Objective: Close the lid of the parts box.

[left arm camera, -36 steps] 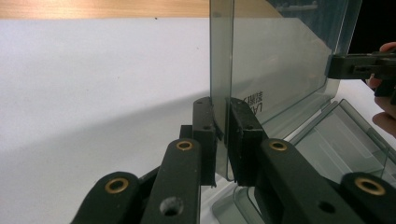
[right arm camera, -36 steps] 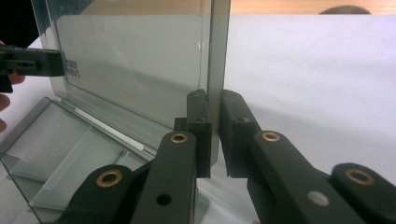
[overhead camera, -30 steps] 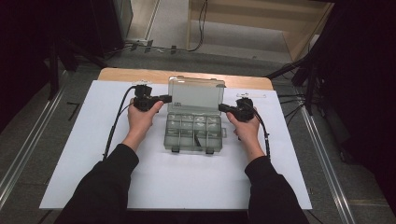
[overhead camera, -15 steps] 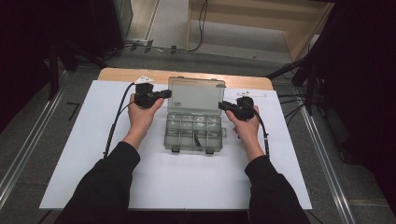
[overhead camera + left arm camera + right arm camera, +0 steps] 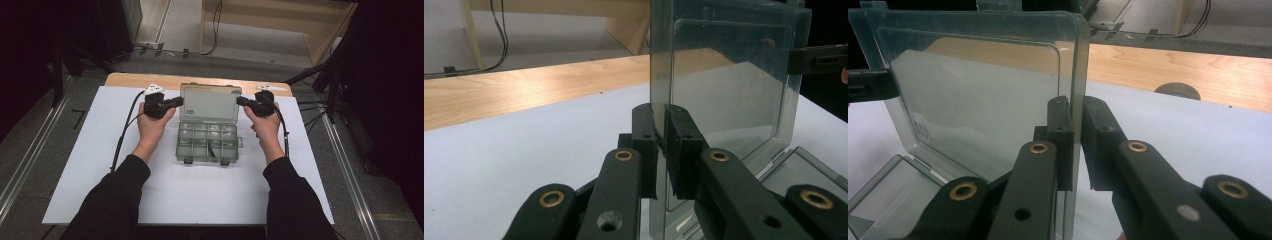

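A clear, grey-tinted plastic organiser box (image 5: 207, 142) with small square compartments sits near the middle of a white sheet-covered table (image 5: 100, 170), its two front latches facing the person; its hinged transparent lid (image 5: 210, 102) stands raised at the far side, roughly upright or leaning a little back; a person in dark sleeves reaches in from the near edge with a black two-jaw gripper in each hand; the left gripper (image 5: 175, 102) meets the lid's left edge and the right gripper (image 5: 242, 101) meets its right edge, so the lid is held between the two tools; in the left gripper view the jaws of the left gripper (image 5: 663, 145) are closed on the lid's thin side edge, one jaw on each face of the plastic; in the right gripper view the right gripper (image 5: 1077, 145) straddles the opposite edge, the left jaw against the plastic and the right jaw showing a narrow gap, so it looks clamped or very nearly so; a light wooden strip (image 5: 130, 80) runs along the table's far edge behind the box; judging from this, the box is unlatched and its lid is swung most of the way open, while the compartments, whose small dark contents are too blurred to name, look untouched; what seems left is to settle the lid and release it.
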The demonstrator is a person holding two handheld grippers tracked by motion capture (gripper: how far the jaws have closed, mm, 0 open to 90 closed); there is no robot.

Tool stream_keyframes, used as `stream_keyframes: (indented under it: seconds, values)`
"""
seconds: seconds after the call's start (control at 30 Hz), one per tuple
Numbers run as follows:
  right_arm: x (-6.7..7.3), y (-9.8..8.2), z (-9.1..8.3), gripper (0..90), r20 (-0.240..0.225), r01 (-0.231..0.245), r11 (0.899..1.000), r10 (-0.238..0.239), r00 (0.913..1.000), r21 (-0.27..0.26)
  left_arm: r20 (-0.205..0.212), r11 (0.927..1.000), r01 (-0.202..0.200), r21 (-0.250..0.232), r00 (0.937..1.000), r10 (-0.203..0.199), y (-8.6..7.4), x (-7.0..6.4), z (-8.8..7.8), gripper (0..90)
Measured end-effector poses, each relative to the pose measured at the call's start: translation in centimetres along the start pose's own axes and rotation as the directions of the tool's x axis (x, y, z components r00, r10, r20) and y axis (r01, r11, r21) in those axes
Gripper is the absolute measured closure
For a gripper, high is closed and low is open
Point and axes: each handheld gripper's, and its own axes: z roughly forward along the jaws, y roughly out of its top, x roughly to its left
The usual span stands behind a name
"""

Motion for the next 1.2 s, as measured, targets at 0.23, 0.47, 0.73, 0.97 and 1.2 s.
stream_keyframes:
  seconds: [0.23,0.47,0.73,0.97,1.2]
  values:
    - [0.2,-0.2,-0.4,83.0,0.006,0.012,1.0,-0.012,0.9999,-0.009,-0.002,1.0,0.0,0.002,1.0,0.0,0.1,-0.1,-0.1,82.6]
    - [0.6,-0.8,-0.7,83.0,0.019,0.045,0.998,-0.044,0.9988,-0.051,0.053,0.9991,0.041,-0.013,0.9978,-0.04,1.1,0.1,-1.6,66.5]
    - [1.1,-1.6,-1.1,83.0,0.038,0.078,0.992,-0.075,0.9965,-0.1,0.1,0.99,0.135,-0.041,0.9864,-0.13,2.5,1.6,-3.7,75.6]
    - [1.5,-2.0,-1.5,82.9,0.048,0.101,0.987,-0.095,0.9943,-0.126,0.077,0.9854,0.169,0.02,0.9824,-0.17,2.7,2.5,-2.1,88.5]
    - [1.6,-2.7,-2.1,82.6,0.044,0.13,0.98,-0.125,0.9912,-0.15,0.075,0.9782,0.193,0.076,0.9771,-0.199,2.3,2.8,-0.2,89.3]
